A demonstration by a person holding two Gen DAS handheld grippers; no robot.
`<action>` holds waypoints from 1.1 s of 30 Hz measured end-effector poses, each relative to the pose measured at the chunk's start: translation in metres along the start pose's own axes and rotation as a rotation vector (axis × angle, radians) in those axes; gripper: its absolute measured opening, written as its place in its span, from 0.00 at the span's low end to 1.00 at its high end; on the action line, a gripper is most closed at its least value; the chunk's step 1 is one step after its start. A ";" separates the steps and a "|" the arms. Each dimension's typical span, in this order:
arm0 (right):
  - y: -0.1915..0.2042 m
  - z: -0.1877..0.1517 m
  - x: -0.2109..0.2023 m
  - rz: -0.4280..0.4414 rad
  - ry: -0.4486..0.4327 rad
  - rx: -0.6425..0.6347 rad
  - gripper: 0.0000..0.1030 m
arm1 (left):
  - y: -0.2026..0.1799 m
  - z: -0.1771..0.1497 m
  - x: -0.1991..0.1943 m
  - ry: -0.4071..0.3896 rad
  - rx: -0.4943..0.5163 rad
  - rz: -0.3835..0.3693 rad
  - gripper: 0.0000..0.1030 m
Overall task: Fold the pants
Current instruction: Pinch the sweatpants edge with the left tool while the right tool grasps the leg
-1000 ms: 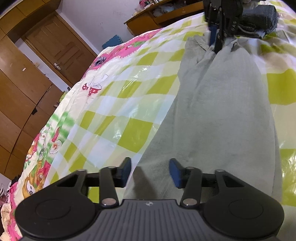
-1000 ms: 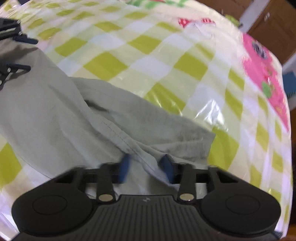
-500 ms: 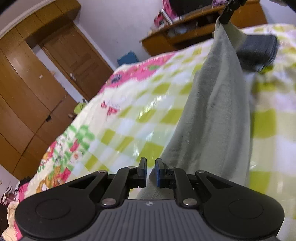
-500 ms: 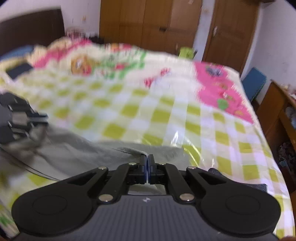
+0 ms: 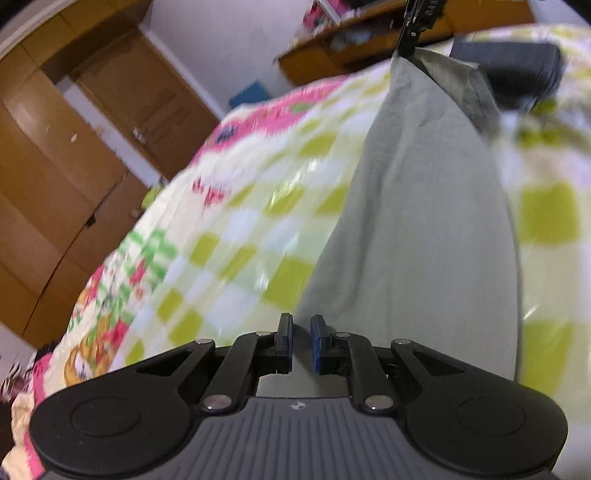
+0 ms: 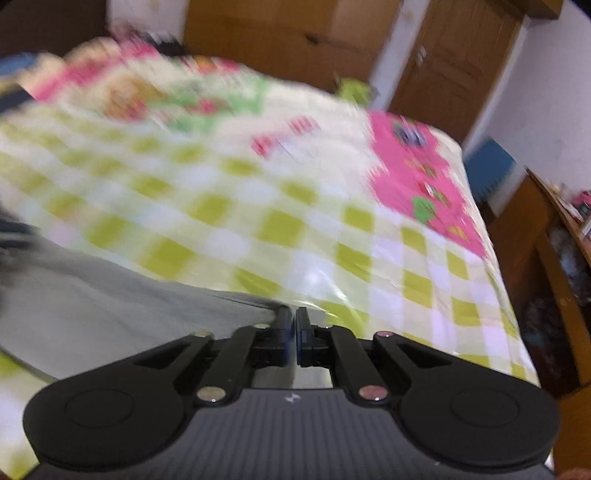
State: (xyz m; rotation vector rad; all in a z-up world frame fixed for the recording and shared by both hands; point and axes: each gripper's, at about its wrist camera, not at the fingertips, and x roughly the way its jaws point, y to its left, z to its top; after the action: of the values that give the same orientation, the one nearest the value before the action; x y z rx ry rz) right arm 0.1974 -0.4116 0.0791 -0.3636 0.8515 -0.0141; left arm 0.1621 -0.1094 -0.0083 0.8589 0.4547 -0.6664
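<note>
The grey-green pants (image 5: 424, 221) hang stretched between my two grippers above the checked bed cover (image 5: 258, 221). My left gripper (image 5: 301, 338) is shut on one end of the pants; the cloth runs up from its blue pads. My right gripper (image 6: 291, 328) is shut on the other end of the pants (image 6: 110, 302), and shows at the top of the left wrist view (image 5: 413, 26), holding that end high. Both views are blurred by motion.
A dark folded garment (image 5: 517, 74) lies on the bed at the far right. Wooden wardrobe doors (image 5: 55, 166) stand to the left, a wooden desk (image 5: 351, 48) beyond the bed. The bed's edge (image 6: 509, 295) drops off beside a wooden cabinet (image 6: 546, 295).
Both grippers closed on the pants' ends and lifted them off the bed. The pants went from lying flat to hanging stretched between the grippers.
</note>
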 end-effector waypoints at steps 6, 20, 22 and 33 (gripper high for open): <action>0.000 -0.011 0.027 -0.039 -0.012 0.076 0.25 | -0.007 -0.027 0.009 0.070 -0.005 0.001 0.28; -0.031 -0.137 0.010 0.113 -0.028 0.695 0.20 | -0.025 -0.017 -0.019 0.057 -0.039 -0.026 0.28; -0.041 -0.141 0.013 0.080 -0.010 0.718 0.03 | -0.032 -0.015 -0.023 0.061 -0.033 -0.039 0.28; -0.075 -0.133 0.017 -0.026 -0.022 0.804 0.02 | -0.065 0.007 -0.031 0.007 -0.078 -0.122 0.28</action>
State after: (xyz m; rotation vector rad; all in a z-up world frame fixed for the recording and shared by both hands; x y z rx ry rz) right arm 0.1208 -0.5258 0.0108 0.3800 0.7531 -0.3650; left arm 0.0956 -0.1351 -0.0202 0.7639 0.5390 -0.7536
